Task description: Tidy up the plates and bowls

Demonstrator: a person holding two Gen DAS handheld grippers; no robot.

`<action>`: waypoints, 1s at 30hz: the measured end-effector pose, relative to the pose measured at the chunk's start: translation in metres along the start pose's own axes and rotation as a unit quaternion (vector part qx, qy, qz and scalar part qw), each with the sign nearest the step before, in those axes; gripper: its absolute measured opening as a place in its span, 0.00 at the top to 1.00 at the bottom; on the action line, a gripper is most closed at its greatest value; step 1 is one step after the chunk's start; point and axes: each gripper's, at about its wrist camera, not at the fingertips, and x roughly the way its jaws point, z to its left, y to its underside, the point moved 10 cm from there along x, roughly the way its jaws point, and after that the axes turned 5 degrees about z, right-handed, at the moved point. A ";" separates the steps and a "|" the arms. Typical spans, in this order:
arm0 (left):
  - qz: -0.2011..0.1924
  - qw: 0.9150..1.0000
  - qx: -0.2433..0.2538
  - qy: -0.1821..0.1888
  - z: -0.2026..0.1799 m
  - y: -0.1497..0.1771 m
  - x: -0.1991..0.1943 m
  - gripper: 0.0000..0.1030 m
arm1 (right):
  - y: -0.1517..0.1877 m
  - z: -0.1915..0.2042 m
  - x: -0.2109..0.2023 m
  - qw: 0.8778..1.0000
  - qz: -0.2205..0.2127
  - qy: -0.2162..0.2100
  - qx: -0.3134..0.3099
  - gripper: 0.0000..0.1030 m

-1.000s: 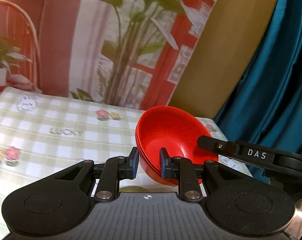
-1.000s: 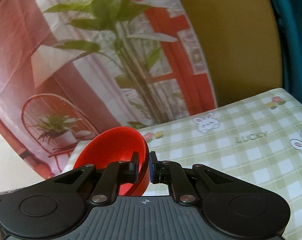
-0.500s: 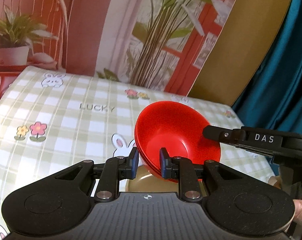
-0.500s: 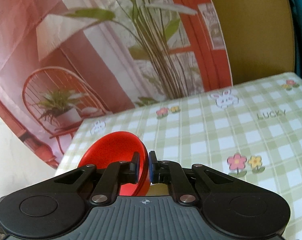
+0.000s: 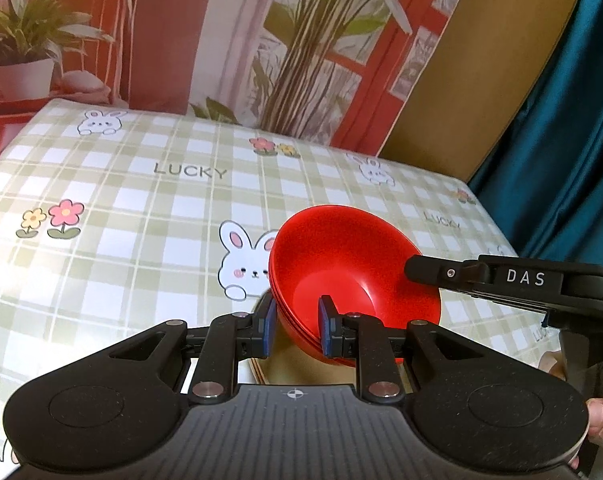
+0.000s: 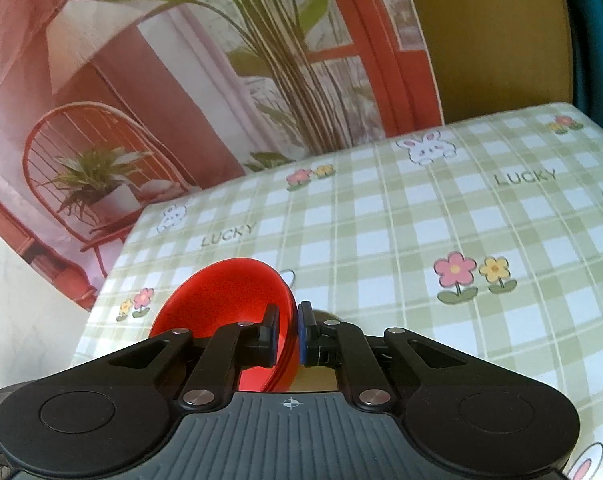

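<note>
The stacked red bowls [image 5: 353, 276] are being pinched by the rim between the left gripper [image 5: 293, 326] and right gripper [image 6: 288, 330] (both clamped on it) above the checked tablecloth [image 5: 141, 200], so slipping or tilting is being risked if either grip loosens unevenly.

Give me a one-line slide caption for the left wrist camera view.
Both grippers, left and right, clamp opposite rims of stacked red bowls above a checked bunny tablecloth.

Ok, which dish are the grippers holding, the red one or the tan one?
The stack of red bowls: left gripper and right gripper each pinch its rim from opposite sides. The tan dish sits underneath, ungripped.
</note>
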 end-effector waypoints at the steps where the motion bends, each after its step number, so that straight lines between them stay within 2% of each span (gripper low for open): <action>1: 0.003 1.000 0.001 -0.001 0.000 0.002 0.001 0.78 | 0.002 -0.001 0.001 1.000 0.002 0.000 0.001 0.91; 9: 0.016 1.000 0.008 -0.014 0.003 0.012 0.007 0.78 | 0.012 -0.005 0.008 1.000 0.015 0.002 0.002 0.91; 17: 0.014 0.998 0.038 -0.038 0.003 0.013 0.005 0.77 | 0.021 -0.004 0.014 1.000 0.029 0.001 -0.001 0.91; 30: 0.017 0.998 0.039 -0.050 0.005 0.016 0.006 0.78 | 0.030 -0.001 0.018 0.999 0.044 0.003 -0.016 0.89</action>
